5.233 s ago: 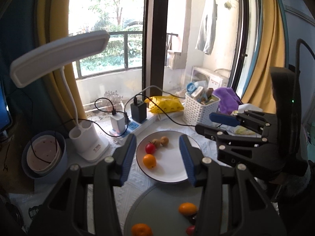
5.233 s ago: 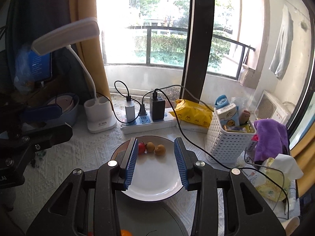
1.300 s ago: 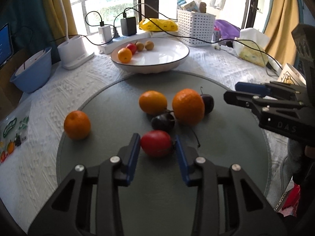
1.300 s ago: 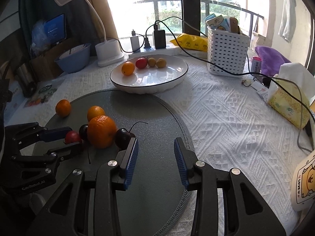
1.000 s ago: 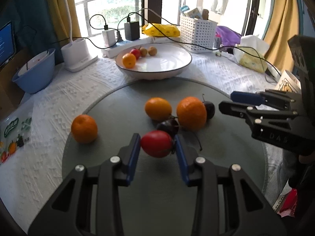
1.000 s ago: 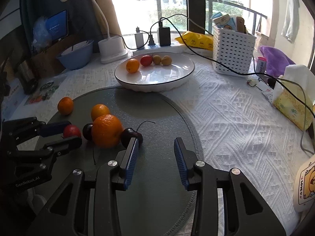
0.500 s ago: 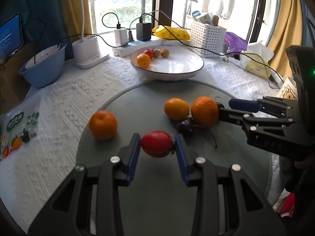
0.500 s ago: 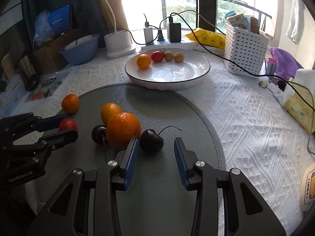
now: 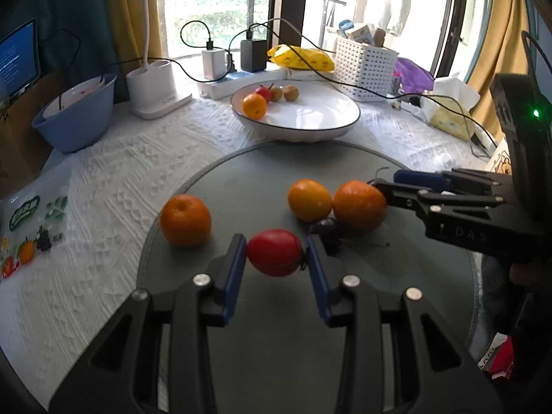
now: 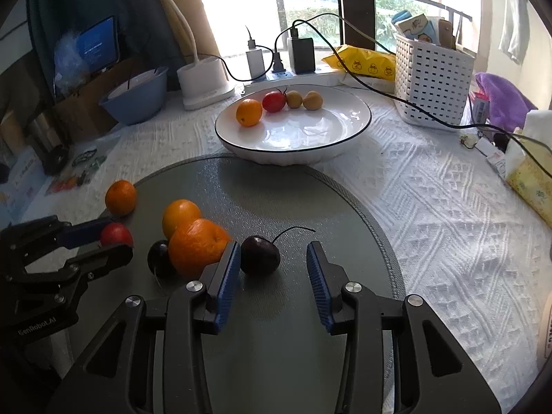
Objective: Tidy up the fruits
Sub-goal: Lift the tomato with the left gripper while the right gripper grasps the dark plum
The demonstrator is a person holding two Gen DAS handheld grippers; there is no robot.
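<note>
Left wrist view
- Left gripper (image 9: 276, 253): we see its blue pads clenched on a red tomato (image 9: 274, 252), one pad on each side, held clear above the grey mat (image 9: 241, 179).
- Oranges: one (image 9: 185, 220) alone at the mat's left edge; two more (image 9: 309, 199) (image 9: 359, 204) side by side further right, touching.
- Dark cherry (image 9: 326, 227): we note it tucked below that pair, just right of the tomato.
- Right gripper (image 9: 386, 181): comes in from the right, tips beside the right-hand orange; from here we cannot tell how its jaws stand.
- Plate (image 9: 331, 117): white, beyond the mat, with an orange, a red tomato and two brownish fruits along its far-left rim.

Right wrist view
- Right gripper (image 10: 272, 258): jaws apart and just opened a little wider; a stemmed cherry (image 10: 259, 253) lies on the mat between them, close to the left pad, well apart from the right pad.
- Big orange (image 10: 196, 246): just left of the left finger, beside that cherry.
- Left gripper (image 10: 114, 238): at the left, holding the tomato (image 10: 115, 234).
- Plate (image 10: 345, 131): past the mat's far edge.
</note>
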